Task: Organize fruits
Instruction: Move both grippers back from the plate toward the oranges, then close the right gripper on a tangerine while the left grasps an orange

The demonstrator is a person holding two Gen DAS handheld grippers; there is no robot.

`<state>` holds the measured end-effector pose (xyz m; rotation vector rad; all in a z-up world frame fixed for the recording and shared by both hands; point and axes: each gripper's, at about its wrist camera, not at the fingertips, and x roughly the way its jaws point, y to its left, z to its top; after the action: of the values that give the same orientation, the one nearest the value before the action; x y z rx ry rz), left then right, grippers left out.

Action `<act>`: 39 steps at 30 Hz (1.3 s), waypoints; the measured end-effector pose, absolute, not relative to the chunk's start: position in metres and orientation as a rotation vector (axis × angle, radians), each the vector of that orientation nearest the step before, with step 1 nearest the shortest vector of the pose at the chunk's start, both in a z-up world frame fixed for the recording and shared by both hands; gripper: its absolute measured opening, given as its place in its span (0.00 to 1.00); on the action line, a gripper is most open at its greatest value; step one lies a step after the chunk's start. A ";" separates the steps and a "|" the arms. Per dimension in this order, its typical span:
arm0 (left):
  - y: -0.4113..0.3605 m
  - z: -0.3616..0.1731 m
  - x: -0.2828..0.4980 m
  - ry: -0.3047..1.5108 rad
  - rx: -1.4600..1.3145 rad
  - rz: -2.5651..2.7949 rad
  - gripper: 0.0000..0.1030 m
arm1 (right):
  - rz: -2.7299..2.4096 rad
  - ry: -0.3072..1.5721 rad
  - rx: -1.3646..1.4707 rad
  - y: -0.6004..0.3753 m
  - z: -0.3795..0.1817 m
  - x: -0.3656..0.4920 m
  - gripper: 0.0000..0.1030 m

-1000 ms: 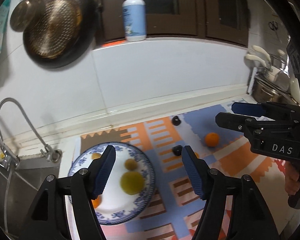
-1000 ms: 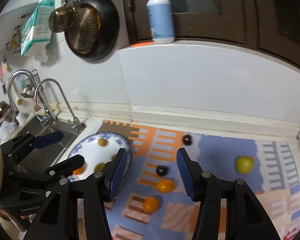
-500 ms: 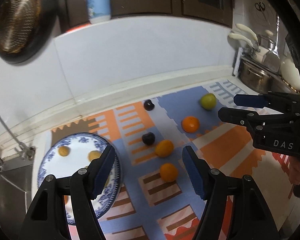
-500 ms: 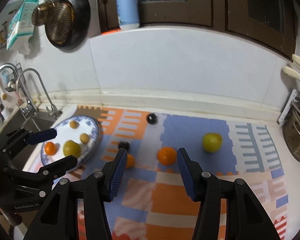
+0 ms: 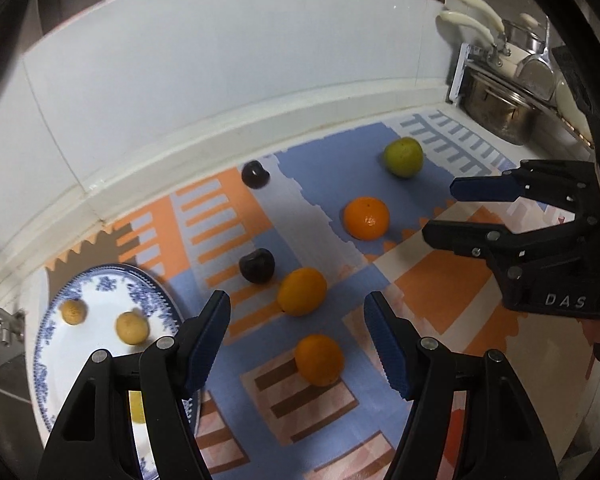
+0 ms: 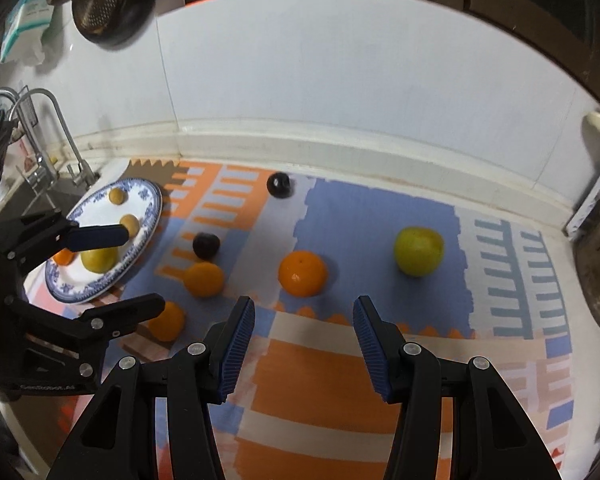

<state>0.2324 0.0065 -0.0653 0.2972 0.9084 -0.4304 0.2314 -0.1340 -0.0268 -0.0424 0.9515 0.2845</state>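
Both the left gripper (image 5: 297, 332) and right gripper (image 6: 303, 334) hover with jaws apart and empty over fruit scattered right of the plate (image 6: 150, 216).

Both grippers angle steeply downward, side by side. The left gripper (image 5: 298, 334) has its 2 blue-padded fingers (image 5: 210, 336) spread apart with nothing between them and nothing pressed by either pad. The right gripper (image 6: 304, 342) also stands open, its 2 ribbed blue pads (image 6: 238, 344) parted somewhat less widely and holding nothing. Each gripper shows in the other's view: the right one enters from the right edge of the left wrist view, the left one from the left edge of the right wrist view.
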 end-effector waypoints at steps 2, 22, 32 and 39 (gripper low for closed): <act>0.006 -0.071 0.240 0.936 0.288 -0.437 0.65 | 0.297 0.975 -0.038 -0.135 -0.033 0.238 0.51; -0.007 -0.102 0.276 1.084 0.281 -0.457 0.51 | 0.360 1.107 0.045 -0.134 -0.087 0.290 0.51; -0.011 -0.108 0.283 1.109 0.277 -0.455 0.34 | 0.367 1.102 0.087 -0.131 -0.094 0.297 0.50; -0.007 -0.104 0.279 1.104 0.250 -0.464 0.34 | 0.361 1.092 0.090 -0.130 -0.093 0.293 0.40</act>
<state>0.2794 -0.0072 -0.1040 0.2503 1.1036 -0.4642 0.2926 -0.1299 -0.0930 0.0896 1.0920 0.3613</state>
